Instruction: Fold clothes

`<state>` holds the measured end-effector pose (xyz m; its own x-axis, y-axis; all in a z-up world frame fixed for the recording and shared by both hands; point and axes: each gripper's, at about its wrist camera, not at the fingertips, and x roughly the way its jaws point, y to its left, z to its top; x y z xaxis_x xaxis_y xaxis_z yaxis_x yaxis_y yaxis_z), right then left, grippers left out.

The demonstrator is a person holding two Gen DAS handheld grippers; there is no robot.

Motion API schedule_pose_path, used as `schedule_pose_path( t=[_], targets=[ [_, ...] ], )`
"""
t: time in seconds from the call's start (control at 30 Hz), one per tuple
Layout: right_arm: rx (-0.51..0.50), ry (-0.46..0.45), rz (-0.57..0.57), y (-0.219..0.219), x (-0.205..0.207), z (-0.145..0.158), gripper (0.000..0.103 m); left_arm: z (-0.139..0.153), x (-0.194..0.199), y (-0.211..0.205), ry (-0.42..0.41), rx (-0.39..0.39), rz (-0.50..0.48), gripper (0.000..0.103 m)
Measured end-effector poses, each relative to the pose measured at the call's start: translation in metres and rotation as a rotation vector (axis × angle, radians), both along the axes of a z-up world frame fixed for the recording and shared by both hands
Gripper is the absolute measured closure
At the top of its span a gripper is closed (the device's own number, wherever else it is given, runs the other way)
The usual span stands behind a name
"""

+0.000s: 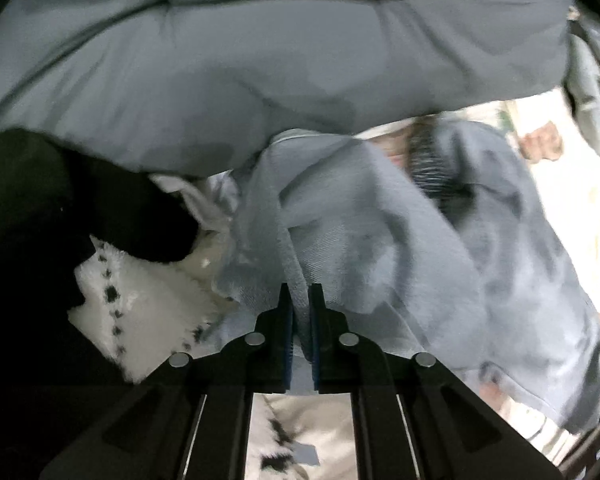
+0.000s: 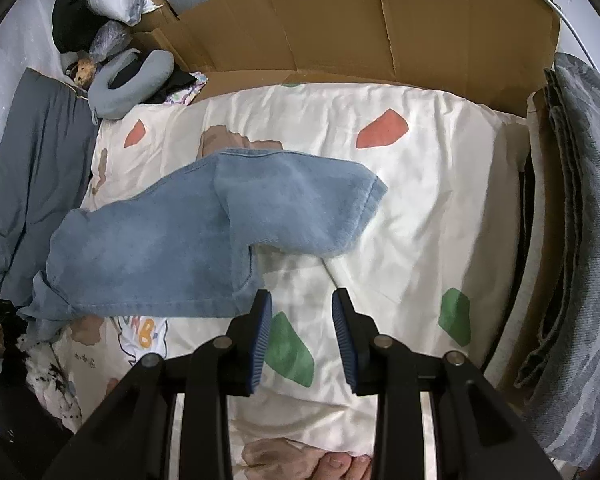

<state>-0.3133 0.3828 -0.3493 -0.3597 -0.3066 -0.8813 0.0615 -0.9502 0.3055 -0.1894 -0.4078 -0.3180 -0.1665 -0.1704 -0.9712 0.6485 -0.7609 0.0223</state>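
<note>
Left wrist view: the left claw [image 1: 300, 300] is pinched tight on a folded edge of the blue garment [image 1: 400, 248], which hangs in loose folds off to the right. A grey quilt [image 1: 260, 60] fills the far side, and a white fuzzy spotted fabric [image 1: 140, 312] sits near left. I'd say keep that pinch firm and lift steadily so the cloth clears the pile without dragging other stuff along.

Right wrist view: the right claw [image 2: 301, 300] is partly open with nothing in it, hovering over the patterned bedsheet [image 2: 420, 184]. The blue garment [image 2: 204, 240] is draped across the middle-left of the bed, its near hem just beside the claw's left finger. Probably best to grab the opposite corner before spreading it flat; a one-sided pull would just bunch it.
</note>
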Motion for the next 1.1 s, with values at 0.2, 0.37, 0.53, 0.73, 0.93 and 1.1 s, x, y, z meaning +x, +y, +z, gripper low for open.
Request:
schedule_pose_path(
  t=[0.2, 0.37, 0.53, 0.73, 0.93, 1.1],
  targets=[
    [-0.01, 0.008, 0.018, -0.006, 0.001, 0.0, 0.074, 0.019, -0.009, 0.033, 0.022, -0.018, -0.097, 0.098],
    [-0.015, 0.029, 0.044, -0.011, 0.0, 0.005, 0.074, 0.036, -0.012, 0.067, 0.066, 0.012, -0.132, 0.098],
    [-0.024, 0.031, 0.058, -0.015, -0.003, 0.005, 0.074, 0.045, -0.011, 0.104, 0.124, 0.065, -0.165, 0.098],
    [-0.017, 0.021, 0.078, -0.022, -0.002, 0.001, 0.074, 0.04, -0.013, 0.141, 0.185, 0.162, -0.183, 0.098],
    [-0.001, 0.008, 0.101, -0.029, -0.001, -0.002, 0.074, 0.032, -0.02, 0.186, 0.244, 0.257, -0.234, 0.098],
    [0.033, 0.002, 0.144, -0.036, 0.002, -0.002, 0.074, 0.006, -0.024, 0.214, 0.276, 0.322, -0.247, 0.098]
  ],
)
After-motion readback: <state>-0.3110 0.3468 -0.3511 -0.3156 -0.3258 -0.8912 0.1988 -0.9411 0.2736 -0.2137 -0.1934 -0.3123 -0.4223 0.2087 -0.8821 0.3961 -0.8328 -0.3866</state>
